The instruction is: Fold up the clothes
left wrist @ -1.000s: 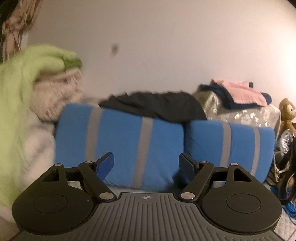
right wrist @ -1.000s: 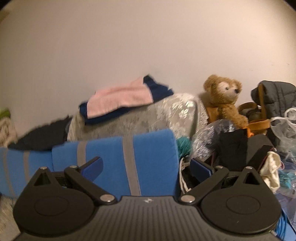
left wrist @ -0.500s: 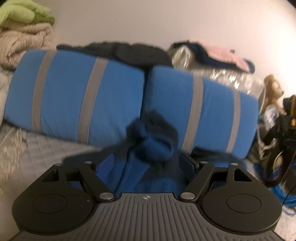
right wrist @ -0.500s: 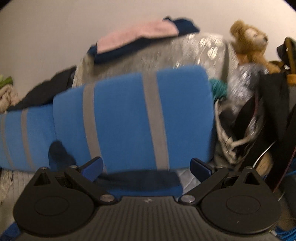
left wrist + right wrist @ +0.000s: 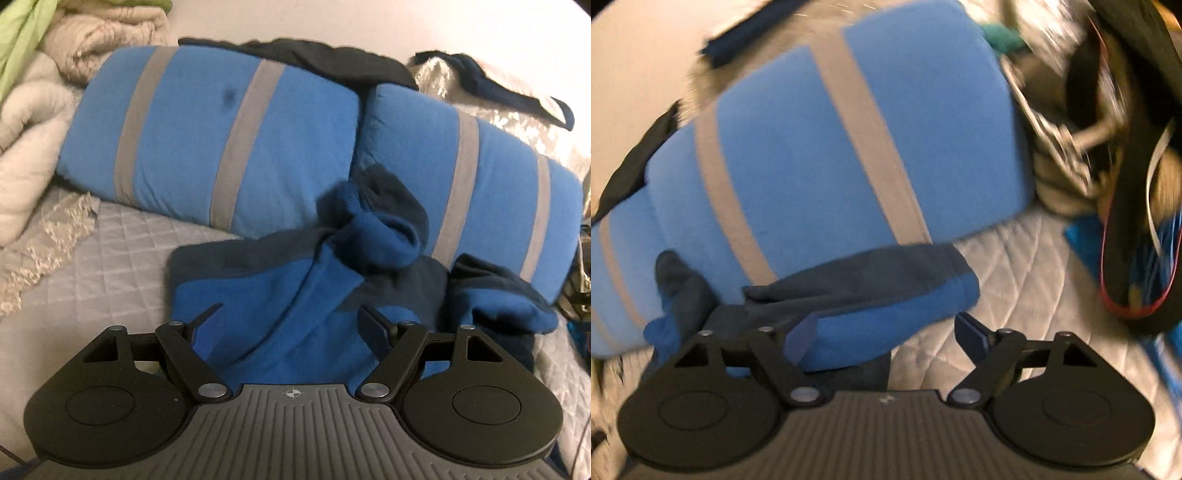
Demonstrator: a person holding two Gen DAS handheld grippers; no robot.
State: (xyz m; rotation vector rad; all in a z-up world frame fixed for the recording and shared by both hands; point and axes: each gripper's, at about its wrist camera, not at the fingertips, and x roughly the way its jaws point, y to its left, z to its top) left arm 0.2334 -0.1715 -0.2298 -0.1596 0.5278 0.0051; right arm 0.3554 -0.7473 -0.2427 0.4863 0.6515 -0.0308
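Observation:
A blue and navy fleece garment (image 5: pixel 280 295) lies crumpled on the grey quilted bed cover (image 5: pixel 110 266), one sleeve bunched up against the blue pillows. My left gripper (image 5: pixel 291 319) hovers open just above the garment's body, nothing between its fingers. In the right wrist view a sleeve or hem of the same garment (image 5: pixel 871 295) lies in front of my right gripper (image 5: pixel 884 332), which is open; its left finger (image 5: pixel 799 338) overlaps the blue fabric. The right view is blurred by motion.
Two blue pillows with grey stripes (image 5: pixel 221 140) (image 5: pixel 849 140) lean at the head of the bed. Beige and green blankets (image 5: pixel 44 92) pile at the left, dark clothes (image 5: pixel 314 55) on top of the pillows. Bags and cables (image 5: pixel 1126 184) crowd the right bedside.
Both grippers have tilted down from the wall and pillows toward the bed. The blue garment has come into view and now lies close under both, still open, grippers.

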